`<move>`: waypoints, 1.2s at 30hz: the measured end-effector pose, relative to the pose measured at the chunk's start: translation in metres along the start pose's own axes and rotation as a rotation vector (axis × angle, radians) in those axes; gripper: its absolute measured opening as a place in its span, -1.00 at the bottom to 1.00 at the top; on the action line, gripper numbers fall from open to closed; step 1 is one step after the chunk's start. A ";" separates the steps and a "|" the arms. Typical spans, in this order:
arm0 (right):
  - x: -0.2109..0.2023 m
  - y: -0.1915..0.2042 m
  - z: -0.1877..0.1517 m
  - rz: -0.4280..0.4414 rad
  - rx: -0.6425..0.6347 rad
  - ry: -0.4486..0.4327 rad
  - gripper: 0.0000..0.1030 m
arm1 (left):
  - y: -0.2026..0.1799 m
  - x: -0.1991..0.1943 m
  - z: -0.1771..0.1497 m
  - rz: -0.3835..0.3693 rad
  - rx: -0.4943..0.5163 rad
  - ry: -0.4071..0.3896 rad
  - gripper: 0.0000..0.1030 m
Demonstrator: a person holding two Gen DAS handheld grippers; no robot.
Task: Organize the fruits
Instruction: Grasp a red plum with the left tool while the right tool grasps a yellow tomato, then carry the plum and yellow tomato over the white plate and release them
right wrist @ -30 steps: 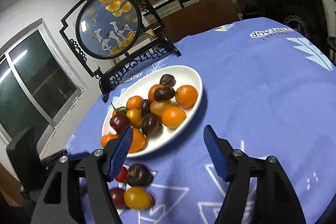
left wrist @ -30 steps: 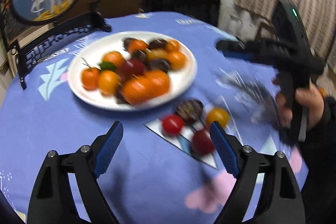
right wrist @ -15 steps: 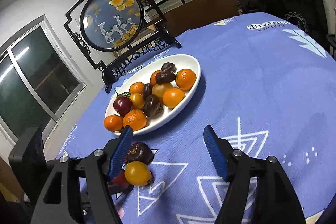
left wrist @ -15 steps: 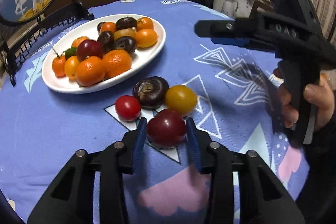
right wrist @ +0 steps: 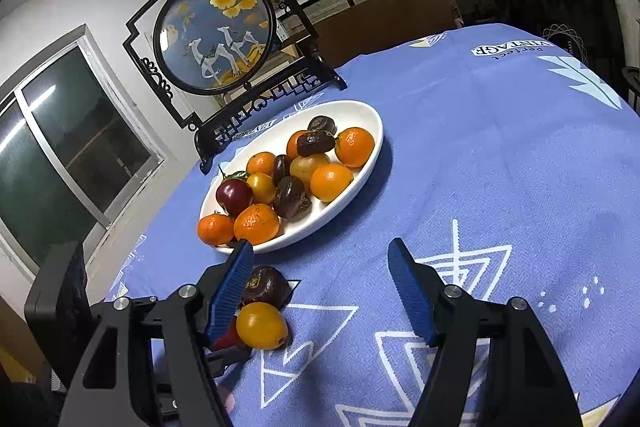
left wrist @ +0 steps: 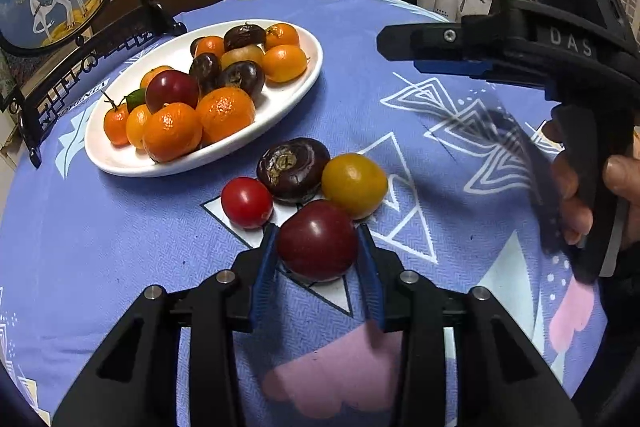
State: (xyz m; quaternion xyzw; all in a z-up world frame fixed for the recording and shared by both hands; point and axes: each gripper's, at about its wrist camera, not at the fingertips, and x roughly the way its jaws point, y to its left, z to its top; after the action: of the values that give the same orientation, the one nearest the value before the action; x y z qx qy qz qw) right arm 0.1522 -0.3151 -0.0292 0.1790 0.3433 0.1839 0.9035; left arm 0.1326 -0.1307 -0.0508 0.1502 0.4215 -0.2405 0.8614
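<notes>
My left gripper [left wrist: 318, 247] is shut on a dark red plum [left wrist: 317, 239] just above the blue tablecloth. Next to it lie a red tomato [left wrist: 247, 202], a dark brown fruit [left wrist: 293, 169] and a yellow fruit [left wrist: 354, 185]. A white plate [left wrist: 292, 89] behind them holds several oranges, dark fruits and a red plum. My right gripper [right wrist: 322, 291] is open and empty, hovering to the right of the loose fruits; the yellow fruit [right wrist: 262, 325] and dark fruit [right wrist: 266, 287] sit by its left finger. The plate [right wrist: 360, 115] lies ahead of it.
A round painted screen in a black stand [right wrist: 216, 39] stands behind the plate at the table's far left. The right gripper's body and the hand holding it [left wrist: 576, 107] fill the right of the left wrist view. Shelves and a dark chair stand beyond the table.
My left gripper moved down to the loose fruits and closed on the dark red plum. My right gripper stayed open and drifted slightly back from the plate.
</notes>
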 end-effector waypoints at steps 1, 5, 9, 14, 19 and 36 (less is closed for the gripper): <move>0.000 0.000 0.000 -0.001 -0.001 0.001 0.36 | 0.000 0.000 0.000 -0.002 -0.001 -0.001 -0.27; 0.001 0.001 0.000 -0.001 -0.006 0.004 0.36 | 0.003 -0.003 -0.001 -0.005 -0.015 -0.009 -0.28; 0.002 0.003 -0.002 0.030 -0.023 0.024 0.36 | 0.028 -0.029 -0.003 -0.026 -0.104 -0.114 -0.28; 0.019 0.031 -0.014 0.120 -0.158 0.159 0.51 | 0.079 -0.051 -0.015 0.070 -0.249 -0.194 -0.28; 0.033 0.062 -0.029 0.052 -0.325 0.247 0.51 | 0.098 -0.049 -0.023 0.113 -0.309 -0.173 -0.28; 0.039 0.062 -0.033 0.040 -0.302 0.280 -0.28 | 0.089 -0.044 -0.021 0.127 -0.274 -0.166 -0.28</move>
State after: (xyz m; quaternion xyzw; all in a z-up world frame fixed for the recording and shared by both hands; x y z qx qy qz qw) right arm 0.1435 -0.2372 -0.0456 0.0211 0.4305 0.2743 0.8597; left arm 0.1438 -0.0335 -0.0238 0.0371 0.3675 -0.1375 0.9191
